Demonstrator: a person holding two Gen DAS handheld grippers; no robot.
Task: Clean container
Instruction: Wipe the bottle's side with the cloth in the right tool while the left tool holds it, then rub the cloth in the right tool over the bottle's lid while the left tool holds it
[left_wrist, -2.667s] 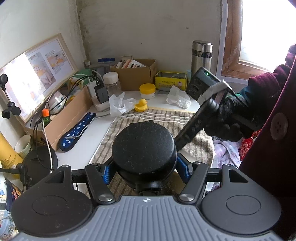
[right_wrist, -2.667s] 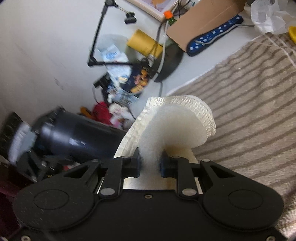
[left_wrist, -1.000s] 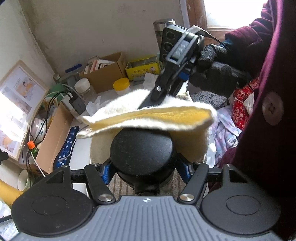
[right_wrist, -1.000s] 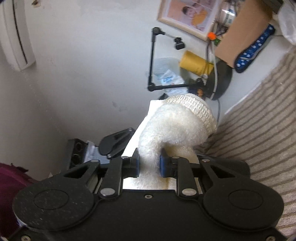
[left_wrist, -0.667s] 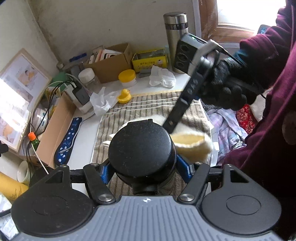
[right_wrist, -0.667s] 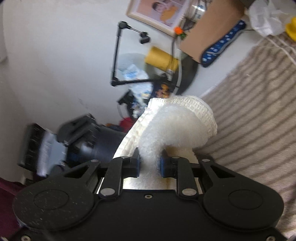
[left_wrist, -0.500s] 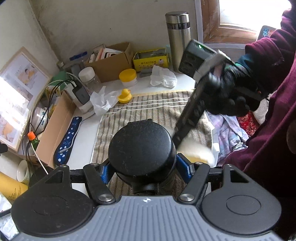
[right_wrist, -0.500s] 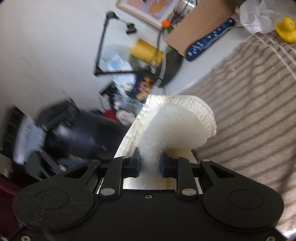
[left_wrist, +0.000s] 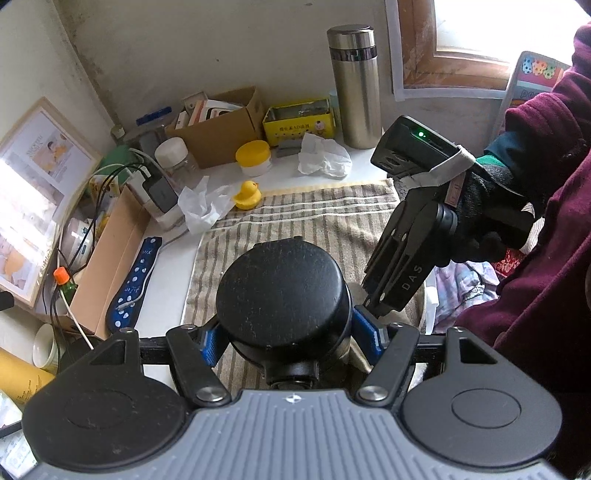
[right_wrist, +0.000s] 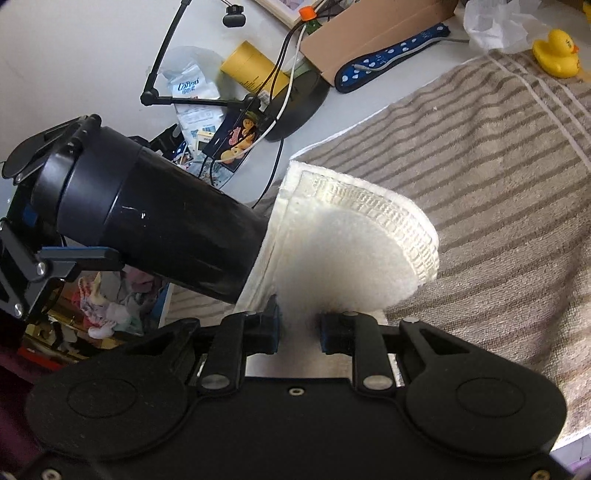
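Note:
My left gripper (left_wrist: 284, 332) is shut on a black cylindrical container (left_wrist: 282, 295), held end-on above a striped towel (left_wrist: 332, 221). In the right wrist view the container (right_wrist: 155, 221) lies tilted, its far end touching a white folded cloth (right_wrist: 354, 258). My right gripper (right_wrist: 298, 328) is shut on that cloth. In the left wrist view the right gripper's body (left_wrist: 402, 266) sits just right of the container, with the cloth mostly hidden behind it.
A yellow duck (left_wrist: 247, 194), crumpled tissues (left_wrist: 323, 157), a yellow-lidded jar (left_wrist: 253, 157), a steel flask (left_wrist: 354, 85), cardboard boxes (left_wrist: 218, 125) and a blue power strip (left_wrist: 135, 280) ring the towel. A desk lamp base and cables (right_wrist: 295, 99) lie at the left.
The right gripper has brought the cloth down from over the container's end to its right side and lower end. The container stays in my left gripper.

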